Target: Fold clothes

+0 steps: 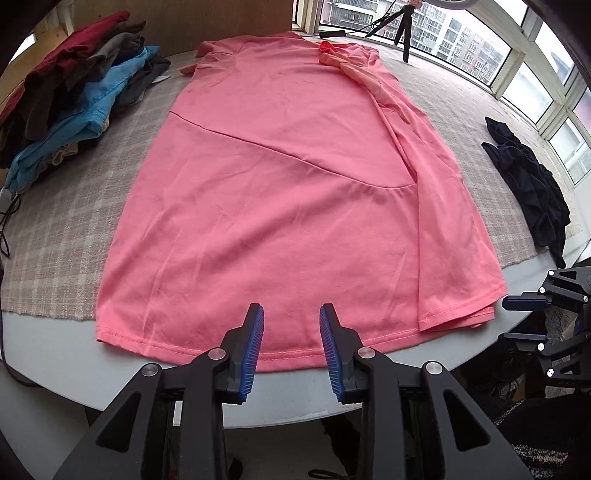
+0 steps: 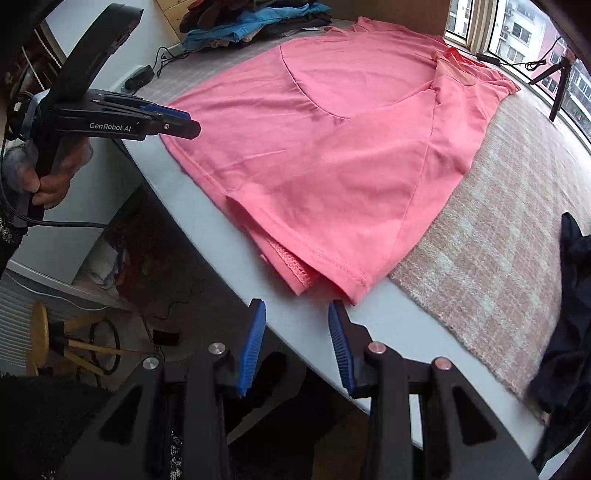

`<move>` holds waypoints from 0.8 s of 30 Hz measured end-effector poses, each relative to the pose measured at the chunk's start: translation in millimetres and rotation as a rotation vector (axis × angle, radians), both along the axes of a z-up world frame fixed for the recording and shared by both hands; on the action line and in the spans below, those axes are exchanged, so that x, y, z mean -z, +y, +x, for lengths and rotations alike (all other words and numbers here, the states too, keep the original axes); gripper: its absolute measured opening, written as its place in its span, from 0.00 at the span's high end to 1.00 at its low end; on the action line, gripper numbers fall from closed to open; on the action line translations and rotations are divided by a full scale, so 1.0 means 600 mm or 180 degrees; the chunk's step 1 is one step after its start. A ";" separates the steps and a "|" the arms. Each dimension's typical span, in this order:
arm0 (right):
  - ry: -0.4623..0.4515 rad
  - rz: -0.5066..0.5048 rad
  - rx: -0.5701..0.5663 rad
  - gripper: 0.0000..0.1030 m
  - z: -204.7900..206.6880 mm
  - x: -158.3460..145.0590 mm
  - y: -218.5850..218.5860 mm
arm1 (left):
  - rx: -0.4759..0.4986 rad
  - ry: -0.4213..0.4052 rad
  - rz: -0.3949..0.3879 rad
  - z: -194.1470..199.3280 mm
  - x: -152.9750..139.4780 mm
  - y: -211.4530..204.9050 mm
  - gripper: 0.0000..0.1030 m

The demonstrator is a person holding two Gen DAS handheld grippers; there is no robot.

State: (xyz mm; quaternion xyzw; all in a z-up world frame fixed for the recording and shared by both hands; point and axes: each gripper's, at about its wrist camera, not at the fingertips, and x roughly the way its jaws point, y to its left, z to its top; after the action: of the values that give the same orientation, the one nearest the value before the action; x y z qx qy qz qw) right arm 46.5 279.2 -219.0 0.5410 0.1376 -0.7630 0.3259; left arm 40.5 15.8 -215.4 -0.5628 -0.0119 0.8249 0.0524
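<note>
The pink T-shirt (image 1: 280, 192) lies flat on the bench (image 1: 51, 332), filling the centre of the left wrist view, with its hem toward the bottom of the frame and its collar end toward the top. Both side portions are folded inward over the body: one fold edge runs diagonally across the middle, the other runs lengthwise along the right side. Most of the garment rests on a checked beige cloth (image 1: 66, 236) that covers the bench; the hem overhangs onto the bare grey bench edge.

The left tool (image 1: 291, 347) is released, its blue pads (image 1: 255, 350) apart above the hem at bottom centre and gripping nothing. The right tool (image 2: 297, 343) is likewise released, its pads spread at the bench edge just beside the right hem corner, where layered fabric edges are visible in the right wrist view.

A stack of folded clothes (image 1: 74, 96) in red, brown and blue sits in the upper left of the left wrist view. A dark crumpled garment (image 1: 532, 184) lies at the right edge, well apart from the T-shirt. A small black tripod (image 1: 402, 26) stands near the window at the top.
</note>
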 end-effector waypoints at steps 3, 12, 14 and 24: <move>-0.0086 -0.0094 0.0279 0.66 -0.004 0.008 -0.001 | 0.0031 0.0000 -0.0023 -0.005 0.004 -0.012 0.70; -0.0067 -0.0183 0.0626 0.90 -0.005 0.006 -0.003 | 0.0110 -0.0024 0.0073 -0.005 0.025 -0.028 0.68; 0.0030 -0.0098 0.0628 0.90 -0.002 0.005 -0.012 | 0.0129 -0.0012 0.0089 -0.006 0.025 -0.028 0.68; 0.0299 0.0268 0.0379 0.98 0.012 -0.041 -0.009 | 0.0286 0.0038 0.0155 -0.008 0.029 -0.029 0.65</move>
State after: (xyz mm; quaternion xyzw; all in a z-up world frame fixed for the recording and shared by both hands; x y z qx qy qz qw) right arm 53.7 273.7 -194.6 0.5251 0.1524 -0.7991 0.2501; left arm 35.9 -1.5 -232.7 -0.5563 -0.0063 0.8245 0.1031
